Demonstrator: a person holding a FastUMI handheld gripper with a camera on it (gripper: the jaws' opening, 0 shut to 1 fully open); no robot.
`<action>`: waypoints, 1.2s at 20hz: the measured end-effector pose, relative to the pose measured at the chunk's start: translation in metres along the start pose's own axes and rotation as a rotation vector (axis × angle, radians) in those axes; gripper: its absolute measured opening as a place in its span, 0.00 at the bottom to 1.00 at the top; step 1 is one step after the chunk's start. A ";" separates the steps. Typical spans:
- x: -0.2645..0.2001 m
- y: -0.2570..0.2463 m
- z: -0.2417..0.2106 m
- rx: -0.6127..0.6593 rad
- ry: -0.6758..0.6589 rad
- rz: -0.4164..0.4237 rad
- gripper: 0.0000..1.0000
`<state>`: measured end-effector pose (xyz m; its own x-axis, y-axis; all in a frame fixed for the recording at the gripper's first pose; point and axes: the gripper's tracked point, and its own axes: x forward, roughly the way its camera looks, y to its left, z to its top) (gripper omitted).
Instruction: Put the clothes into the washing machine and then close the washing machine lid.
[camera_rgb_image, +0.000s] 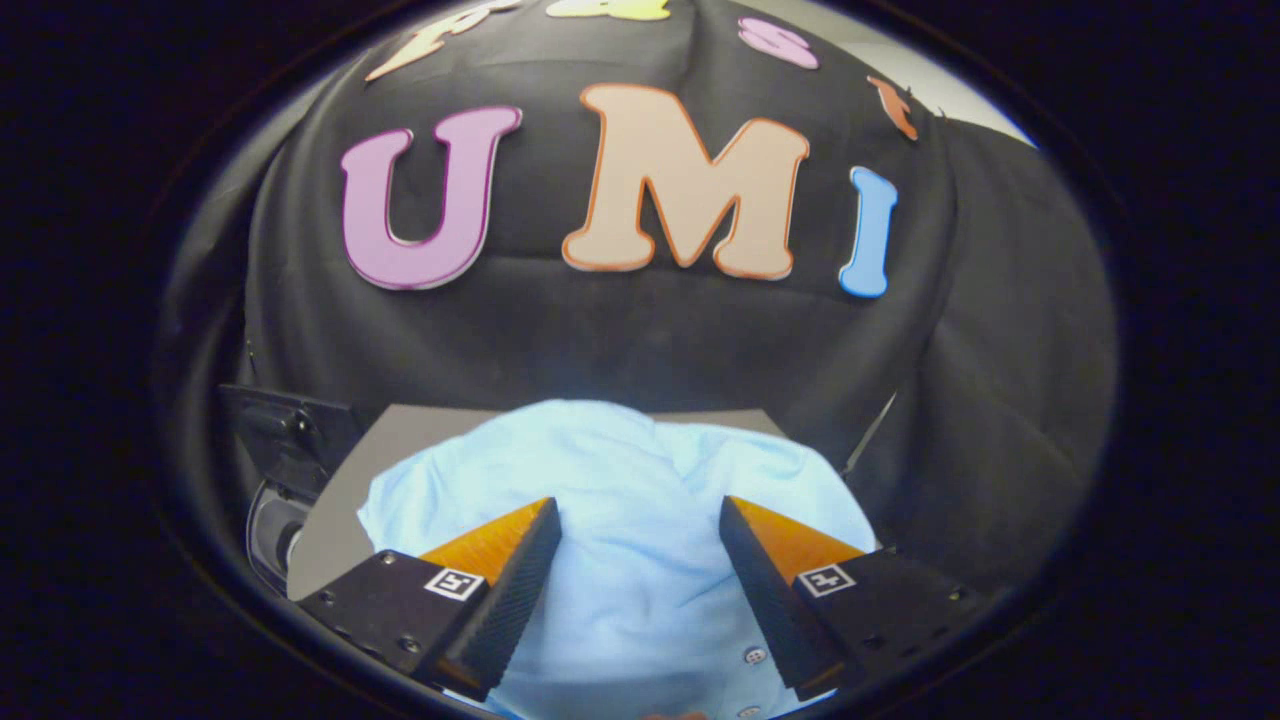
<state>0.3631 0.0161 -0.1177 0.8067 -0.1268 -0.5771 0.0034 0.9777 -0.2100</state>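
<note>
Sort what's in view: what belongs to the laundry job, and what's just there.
For the job:
- light blue shirt, lying on the grey surface, partly between the jaws
- gripper, jaws open, apart over the shirt

Just there:
- black booth wall
- dark fixture beside the surface; cannot tell what it is

No legible word, number or brand stands on any item. The only signs are two square black-and-white coded markers on the gripper (640, 503): one marker (455, 583) sits on the upper face of one finger's base block, near that block's forward corner, and the second marker (825, 579) sits in the matching place on the other finger. Their patterns are machine codes, not characters. The fingers stand apart, with the light blue shirt (640, 450) between and beyond them; its cloth carries no print.
</note>
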 end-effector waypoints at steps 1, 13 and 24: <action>0.003 0.007 -0.004 0.031 0.016 0.019 0.95; -0.005 0.023 -0.002 0.198 -0.006 0.000 0.05; -0.056 0.091 0.027 0.279 -0.052 0.186 0.01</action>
<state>0.3342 0.1166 -0.0829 0.8379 0.0594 -0.5426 0.0092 0.9924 0.1228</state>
